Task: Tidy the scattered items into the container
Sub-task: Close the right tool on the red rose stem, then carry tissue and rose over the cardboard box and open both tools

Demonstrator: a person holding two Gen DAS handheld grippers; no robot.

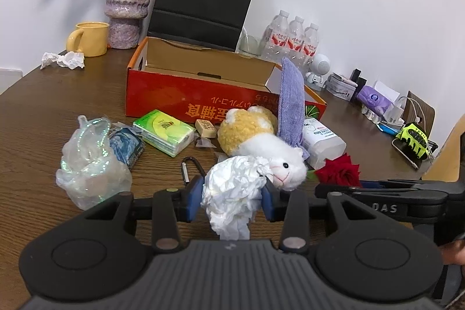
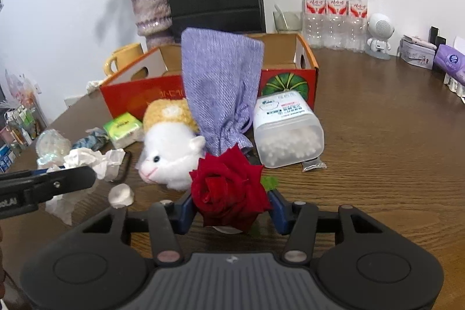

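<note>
Left wrist view: the left tongs (image 1: 231, 201) are clamped on a crumpled white tissue (image 1: 232, 191), both blue pads pressed into the paper at the picture's centre.
Container: the orange cardboard box (image 1: 203, 98) lies open at 12 o'clock from the tissue, beyond the plush hamster (image 1: 261, 147) and the purple pouch (image 1: 290, 103).
Other clutter: green tissue pack (image 1: 165, 132) at 10 o'clock, crinkled plastic bag (image 1: 90, 164) at 9 o'clock, all on the table (image 1: 43, 112).
Right wrist view: the right tongs (image 2: 231, 208) have the red rose (image 2: 229, 191) between them; the pads look to be touching the bloom on both sides, so I read a light hold.
Neighbours: cotton swab box (image 2: 286, 132) at 1 o'clock, the hamster at 10 o'clock, the pouch leaning at 12 o'clock against the box front.
Step in hand: securing the rose while the tissue waits in the other tongs.
Doing it well: squeeze gently, petals crush easily; lift straight up before travelling, so the pouch is not knocked.
Route: carry both over the near wall toward 12 o'clock, and release only once above the box opening.
</note>
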